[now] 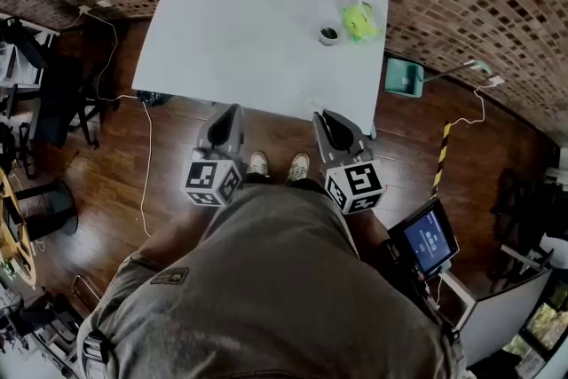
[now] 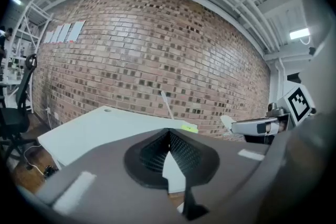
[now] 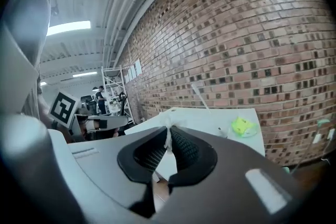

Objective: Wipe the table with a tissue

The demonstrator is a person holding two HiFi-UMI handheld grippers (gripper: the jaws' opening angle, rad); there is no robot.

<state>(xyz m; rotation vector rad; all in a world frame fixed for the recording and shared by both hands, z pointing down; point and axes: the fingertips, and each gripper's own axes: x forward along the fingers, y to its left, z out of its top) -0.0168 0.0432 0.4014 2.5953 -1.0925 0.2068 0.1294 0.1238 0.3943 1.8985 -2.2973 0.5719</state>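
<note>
The white table (image 1: 248, 31) stands against a brick wall. On its far right lie a yellow-green crumpled thing (image 1: 359, 20) and a small grey ring (image 1: 329, 35). Both grippers hang over the wood floor just short of the table's near edge. My left gripper (image 1: 232, 113) is shut, with its jaws meeting at the tip (image 2: 168, 131) and nothing between them. My right gripper (image 1: 321, 116) is shut on a small white tissue (image 3: 168, 132), a wisp of which sticks up between the pads. The yellow-green thing (image 3: 241, 126) shows ahead and to the right in the right gripper view.
A teal dustpan (image 1: 404, 75) lies on the floor by the table's right side. Dark chairs (image 1: 53, 98) and a cable (image 1: 146, 146) are at the left. A lit screen (image 1: 428, 240) sits at the person's right. My shoes (image 1: 277, 164) are near the table edge.
</note>
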